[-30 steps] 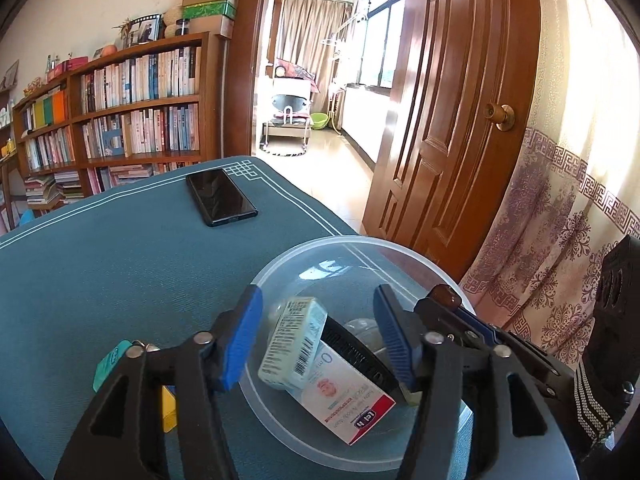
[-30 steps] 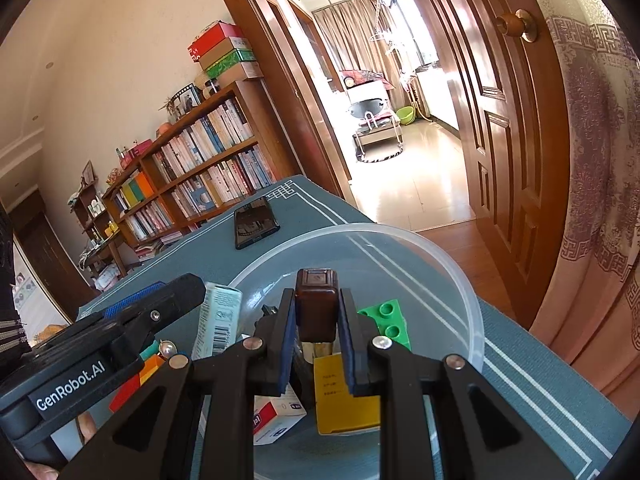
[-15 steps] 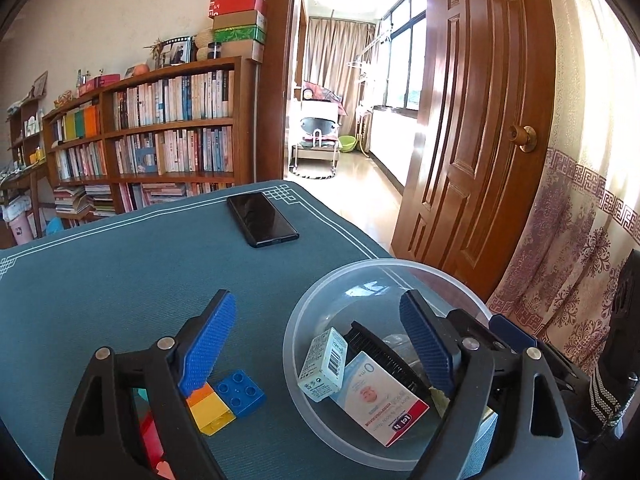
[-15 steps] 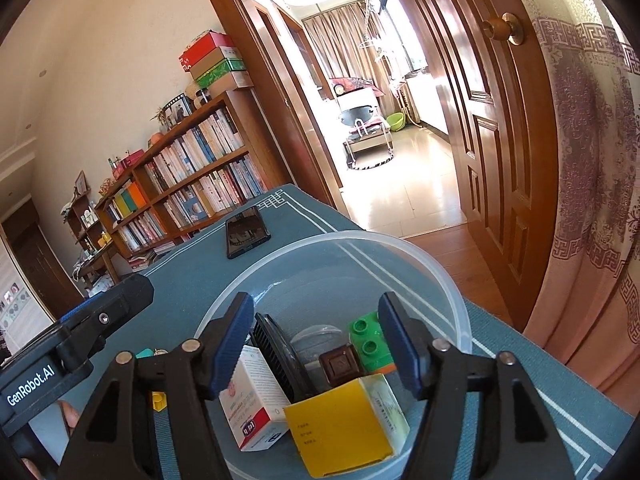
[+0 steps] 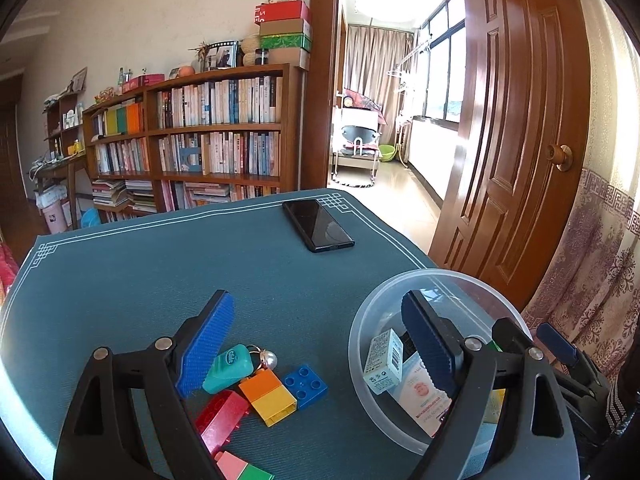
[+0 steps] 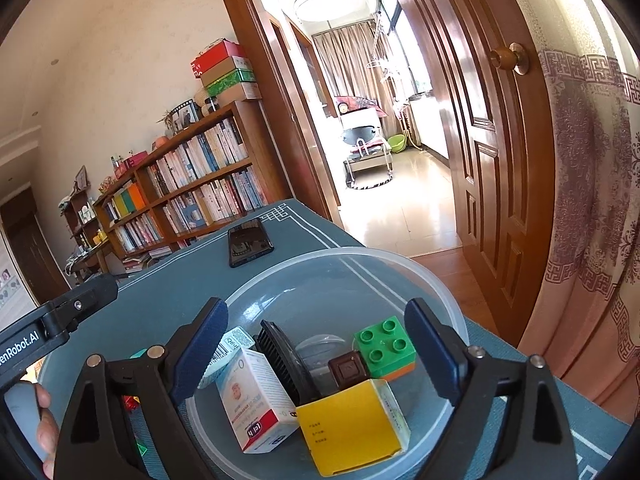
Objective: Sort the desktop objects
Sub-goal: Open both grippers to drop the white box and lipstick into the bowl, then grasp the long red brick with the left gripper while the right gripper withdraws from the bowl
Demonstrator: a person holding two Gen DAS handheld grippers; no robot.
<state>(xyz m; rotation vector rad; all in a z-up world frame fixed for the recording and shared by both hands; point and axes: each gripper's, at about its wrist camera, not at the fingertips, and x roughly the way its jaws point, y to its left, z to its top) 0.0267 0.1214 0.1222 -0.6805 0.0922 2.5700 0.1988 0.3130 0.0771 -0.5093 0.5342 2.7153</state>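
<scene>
The right gripper (image 6: 316,344) hangs over the clear bowl (image 6: 436,280), its jaws having just opened wide, nothing pressed between them. Below lie a small brown square (image 6: 348,369), a green brick (image 6: 384,346), a yellow box (image 6: 352,426), a white carton (image 6: 256,396) and a black comb (image 6: 284,360); only this view shows the square, green brick and yellow box clearly. The left gripper (image 5: 316,344) is also spread wide and empty, its right finger in front of the bowl (image 5: 440,276). Only its view shows the loose pieces on the teal mat (image 5: 160,260) left of the bowl: a teal tag (image 5: 229,368), an orange-yellow brick (image 5: 268,398), a blue brick (image 5: 305,386), a red brick (image 5: 220,420). A black phone (image 5: 318,225) lies far across the mat.
</scene>
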